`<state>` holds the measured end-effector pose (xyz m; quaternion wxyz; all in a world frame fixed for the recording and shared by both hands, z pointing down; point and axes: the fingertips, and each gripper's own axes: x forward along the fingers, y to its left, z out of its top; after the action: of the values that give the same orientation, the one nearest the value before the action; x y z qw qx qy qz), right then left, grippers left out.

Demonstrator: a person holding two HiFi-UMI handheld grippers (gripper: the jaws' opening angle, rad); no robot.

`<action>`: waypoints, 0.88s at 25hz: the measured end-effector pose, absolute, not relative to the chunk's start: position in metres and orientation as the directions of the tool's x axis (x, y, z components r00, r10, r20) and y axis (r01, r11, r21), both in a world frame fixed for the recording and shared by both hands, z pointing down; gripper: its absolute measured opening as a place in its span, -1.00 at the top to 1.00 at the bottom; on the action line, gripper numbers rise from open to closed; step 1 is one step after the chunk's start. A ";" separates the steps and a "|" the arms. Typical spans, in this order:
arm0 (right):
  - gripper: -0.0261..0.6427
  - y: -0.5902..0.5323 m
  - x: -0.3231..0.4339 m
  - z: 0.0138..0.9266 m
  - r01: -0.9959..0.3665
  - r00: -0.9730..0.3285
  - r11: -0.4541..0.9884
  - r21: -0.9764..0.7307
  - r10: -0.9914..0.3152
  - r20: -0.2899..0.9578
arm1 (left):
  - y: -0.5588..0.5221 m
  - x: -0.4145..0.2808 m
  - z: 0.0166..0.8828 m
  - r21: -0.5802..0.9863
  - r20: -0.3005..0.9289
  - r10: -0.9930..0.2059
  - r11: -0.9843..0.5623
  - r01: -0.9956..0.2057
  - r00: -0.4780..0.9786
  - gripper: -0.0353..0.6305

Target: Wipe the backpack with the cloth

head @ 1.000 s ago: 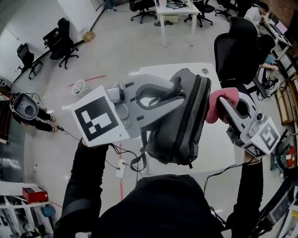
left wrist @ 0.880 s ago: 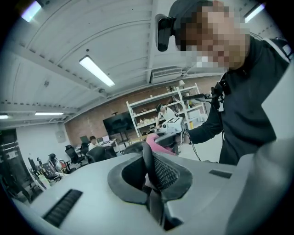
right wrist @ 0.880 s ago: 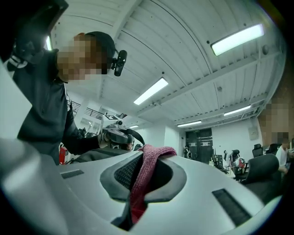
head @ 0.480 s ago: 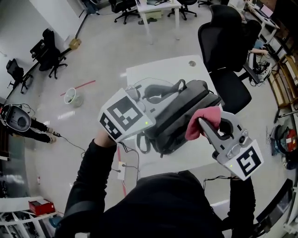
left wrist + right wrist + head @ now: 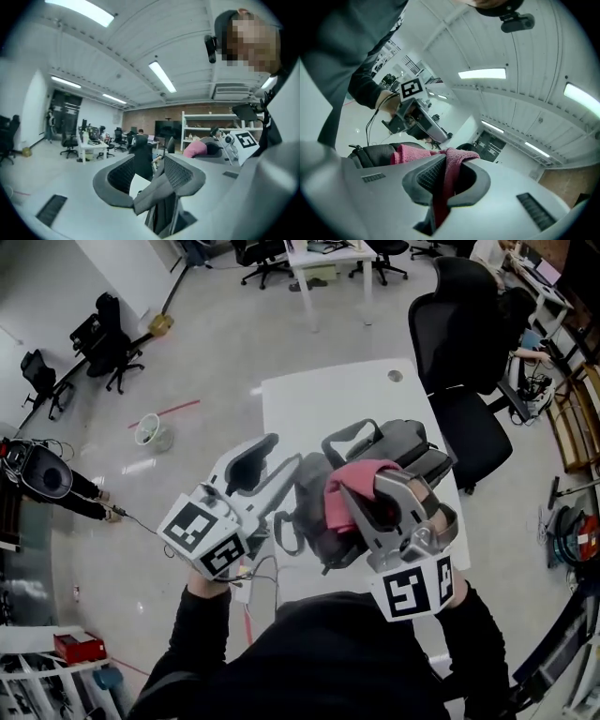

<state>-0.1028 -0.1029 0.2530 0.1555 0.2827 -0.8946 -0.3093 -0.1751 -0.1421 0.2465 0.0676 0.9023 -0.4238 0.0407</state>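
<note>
Holding a pink cloth [image 5: 349, 486] to a grey backpack [image 5: 405, 442] that lies on a white bench [image 5: 319, 399].
Right gripper [image 5: 375, 498]: jaws closed on a fold of the cloth, whose free end spreads forward from the fingertips over the backpack's near upper side; seen along the jaws, the cloth [image 5: 451, 164] runs down between both pads, with the dark backpack [image 5: 375, 152] just ahead of them. Left gripper [image 5: 281, 454]: it sits beside the right gripper, at the backpack's other flank, with jaws that have just been opening and now stand moderately apart; a grey backpack strap [image 5: 157, 187] passes loosely between the pads, leaning on the right-hand one, and is not clamped.
</note>
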 end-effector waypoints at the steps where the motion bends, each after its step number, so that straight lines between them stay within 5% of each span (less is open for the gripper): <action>1: 0.84 -0.106 -0.100 0.255 -0.413 -0.796 0.667 0.620 -0.595 0.110 | -0.133 -0.187 0.244 0.087 0.118 -0.791 -0.594 -0.800 0.600 0.32; 5: 0.84 -0.108 -0.096 0.257 -0.398 -0.812 0.684 0.612 -0.573 0.112 | -0.078 -0.153 0.216 -0.019 0.041 -0.795 -0.607 -0.795 0.605 0.31; 10: 0.84 -0.101 -0.112 0.250 -0.347 -0.827 0.672 0.654 -0.548 0.125 | -0.052 -0.109 0.258 -0.097 0.193 -0.758 -0.647 -0.757 0.623 0.29; 18: 0.84 -0.169 -0.038 0.250 -0.450 -0.787 0.662 0.599 -0.611 0.084 | -0.070 -0.090 0.274 -0.054 0.194 -0.850 -0.508 -0.860 0.490 0.29; 22: 0.84 -0.214 0.009 0.252 -0.553 -0.795 0.764 0.333 -0.603 0.063 | -0.073 -0.085 0.273 -0.059 0.206 -0.877 -0.454 -0.889 0.434 0.29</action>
<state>0.0085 -0.2144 0.2520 0.0833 0.3088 -0.9354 -0.1506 -0.0849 -0.0726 0.2732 0.0290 0.8463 -0.5217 0.1039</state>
